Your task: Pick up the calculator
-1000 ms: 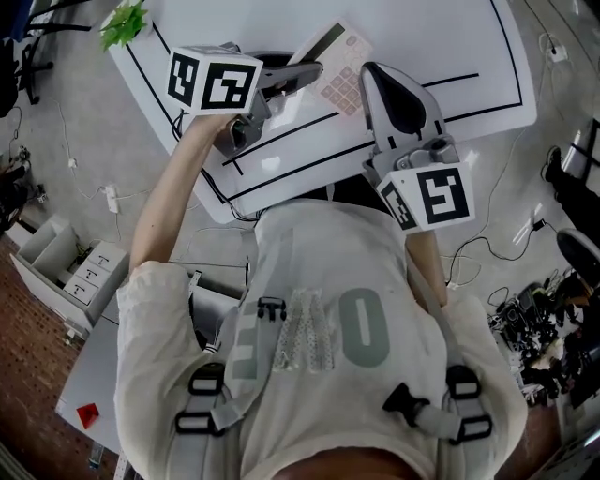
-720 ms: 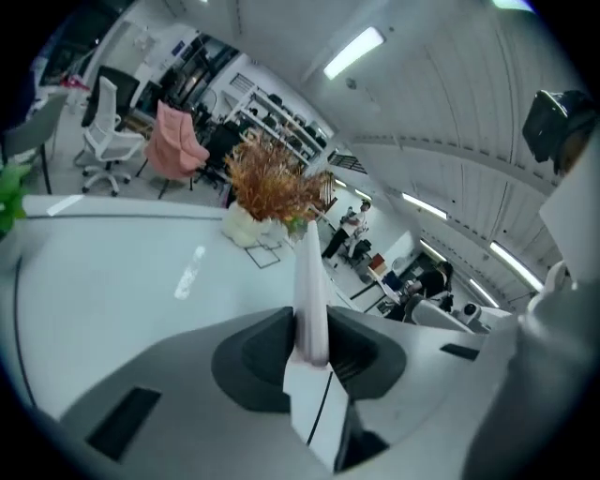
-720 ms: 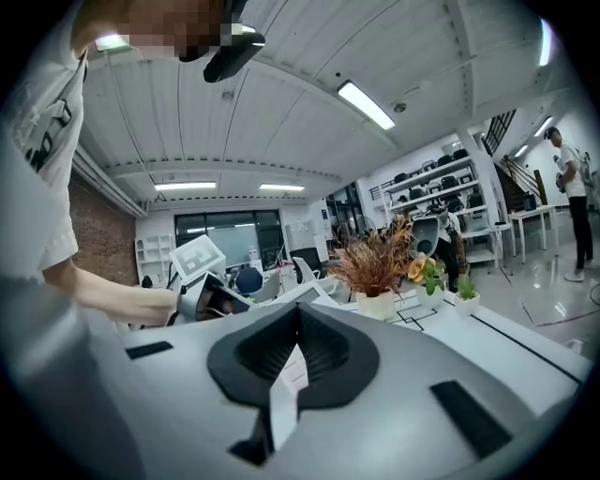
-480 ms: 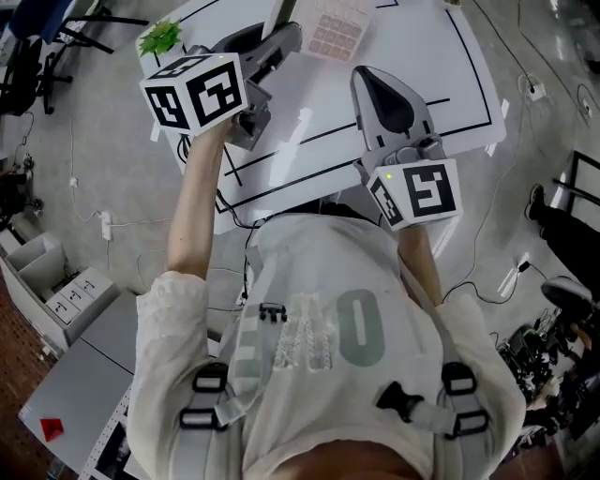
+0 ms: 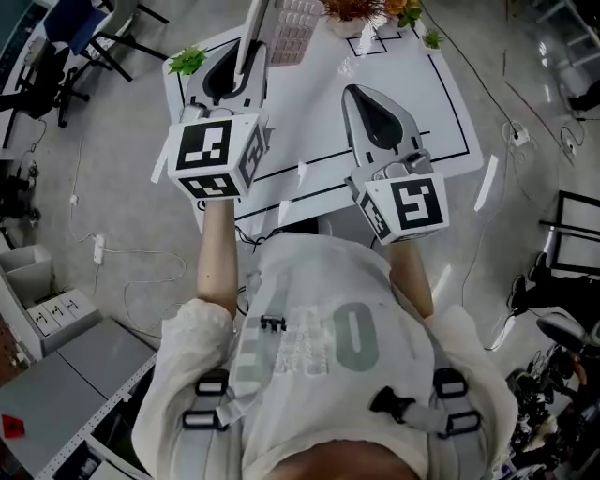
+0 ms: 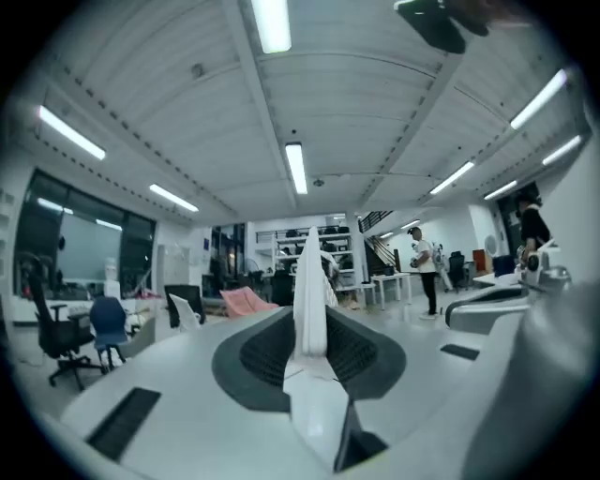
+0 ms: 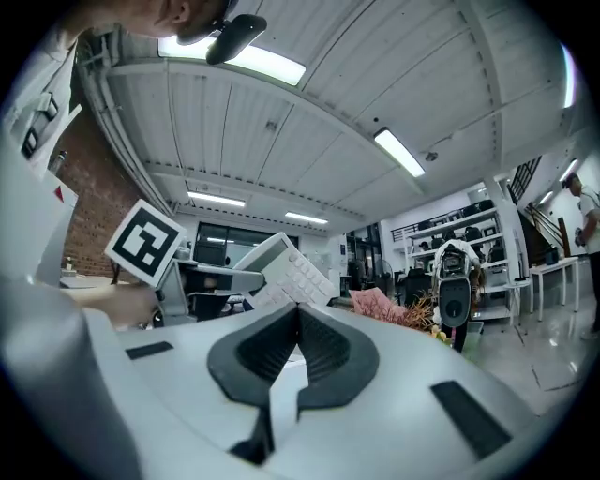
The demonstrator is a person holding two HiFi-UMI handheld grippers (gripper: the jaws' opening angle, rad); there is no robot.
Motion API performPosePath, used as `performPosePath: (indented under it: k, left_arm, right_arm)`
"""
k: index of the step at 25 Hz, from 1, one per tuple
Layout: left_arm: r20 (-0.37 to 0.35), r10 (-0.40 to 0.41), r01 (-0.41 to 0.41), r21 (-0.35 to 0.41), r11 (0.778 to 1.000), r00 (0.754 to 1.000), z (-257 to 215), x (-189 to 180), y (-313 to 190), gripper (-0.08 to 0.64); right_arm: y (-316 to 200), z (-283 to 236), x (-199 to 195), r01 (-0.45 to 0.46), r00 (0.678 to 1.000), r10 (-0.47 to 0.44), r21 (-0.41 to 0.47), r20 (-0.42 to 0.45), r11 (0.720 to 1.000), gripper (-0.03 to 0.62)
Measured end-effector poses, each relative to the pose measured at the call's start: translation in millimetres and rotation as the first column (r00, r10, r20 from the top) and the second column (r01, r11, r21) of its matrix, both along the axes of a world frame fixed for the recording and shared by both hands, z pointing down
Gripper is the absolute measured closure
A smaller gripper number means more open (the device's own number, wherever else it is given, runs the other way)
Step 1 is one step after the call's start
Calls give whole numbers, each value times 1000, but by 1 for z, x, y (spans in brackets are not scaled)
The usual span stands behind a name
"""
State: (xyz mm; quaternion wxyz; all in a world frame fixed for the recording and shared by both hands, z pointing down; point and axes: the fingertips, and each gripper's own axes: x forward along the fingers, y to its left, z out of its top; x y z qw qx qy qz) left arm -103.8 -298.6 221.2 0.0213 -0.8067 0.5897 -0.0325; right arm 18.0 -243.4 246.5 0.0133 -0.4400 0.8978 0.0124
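1. Over the last second the left tool [image 5: 242, 67] rose and rolled. The calculator [image 5: 286, 28] came up with it. It had been lying near-flat, low over the tabletop [image 5: 441, 103]; it now stood on edge, well clear of the surface.
2. We judged the pick-up effectively done, since only the left tool supported the calculator.
3. Left tool: clamped on the calculator, with pads on both faces of the thin body. In the left gripper view it showed as a narrow white blade between the jaws.
4. Right tool [image 5: 367, 101]: closed, pads meeting at the tips, nothing between them. It had also risen and sat beside the left tool, apart from the calculator.
5. Orientation: the long axis ran roughly along the left tool's pointing line, away from the person. The keypad face was turned toward the right tool. From the right gripper view, we judged the display end nearest the grip and the key end farthest out.
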Motion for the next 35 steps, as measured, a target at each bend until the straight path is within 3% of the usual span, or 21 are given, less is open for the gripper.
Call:
performPosePath:
  k: [4,8,10,14,35]
  left_arm:
    - [31,-136,129,162,978,990,-16,-3,35,462]
    - [68,-173,155,217,964,983,-16,6,67,462]
    - [100,-173,148,224,963,980,-11,8,78,462]
    - [83,-178,157,209,965,981,-1,6,93,462]
    - [55,-181,167,197,966,982,1,8,116,463]
  right_arm:
    - [6,-4,6,-36,999,36,12,-2,999,586]
    - [15,-3,14,-83,997,83,34,-2,996,586]
    - [19,-2,18,-106,994,106,46,-4,993,586]
    - [28,5,21,-134,990,136,53,-43,990,588]
    - [48,2,23,-113,992,117,74,-51,991,588]
